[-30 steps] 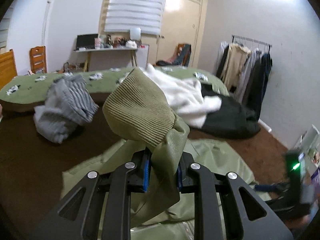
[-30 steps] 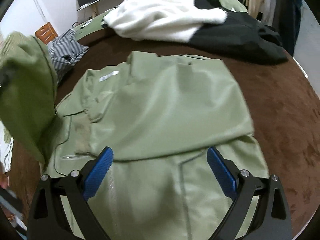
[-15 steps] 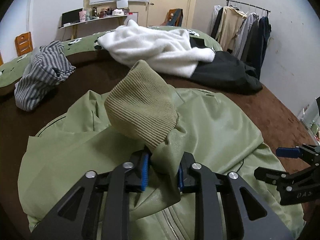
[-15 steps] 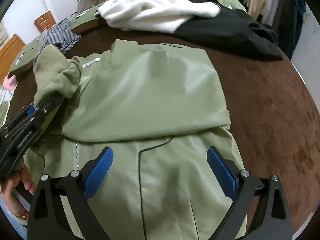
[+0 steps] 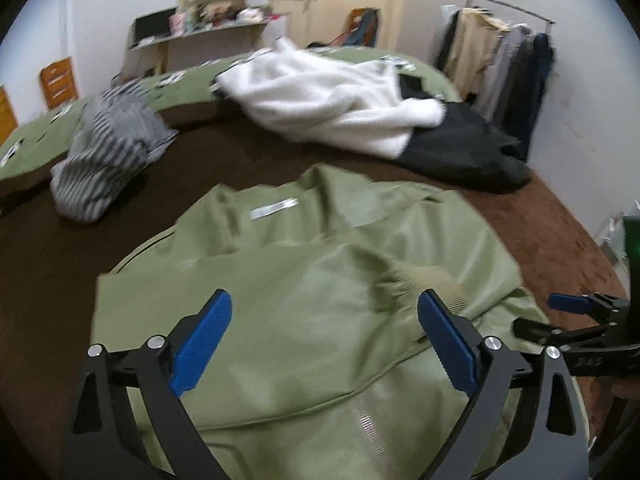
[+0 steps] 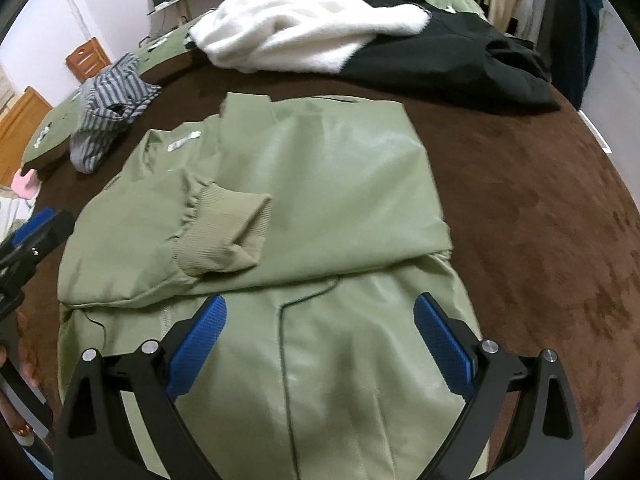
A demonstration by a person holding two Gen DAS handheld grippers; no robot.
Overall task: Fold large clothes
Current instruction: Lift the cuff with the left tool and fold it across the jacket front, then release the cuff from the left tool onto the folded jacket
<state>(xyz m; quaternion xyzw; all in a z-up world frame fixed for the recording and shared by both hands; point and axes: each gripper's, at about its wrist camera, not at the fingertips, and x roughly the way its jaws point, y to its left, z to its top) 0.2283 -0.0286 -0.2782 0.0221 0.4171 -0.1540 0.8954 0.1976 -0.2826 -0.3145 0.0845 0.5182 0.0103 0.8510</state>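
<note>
A light green jacket [image 5: 304, 280] lies spread on the brown bedcover [image 5: 40, 264], both sleeves folded across its body. It also shows in the right wrist view [image 6: 328, 200]. Its ribbed cuff [image 6: 228, 232] rests on the chest, and shows in the left wrist view [image 5: 432, 284]. My left gripper [image 5: 324, 344] is open and empty just above the jacket's left part. My right gripper [image 6: 320, 340] is open and empty above the jacket's lower half. The right gripper also shows at the right edge of the left wrist view [image 5: 576, 320].
A striped grey garment [image 6: 108, 112] lies bunched at the far left. A white fleece [image 6: 304, 24] and a black garment [image 6: 460, 64] lie behind the jacket. A clothes rack [image 5: 504, 56] stands by the right wall. The bed's right edge [image 6: 600, 136] is near.
My left gripper has opened and let go of the sleeve cuff, which now lies on the jacket's chest. The right gripper stays open over the lower half.
</note>
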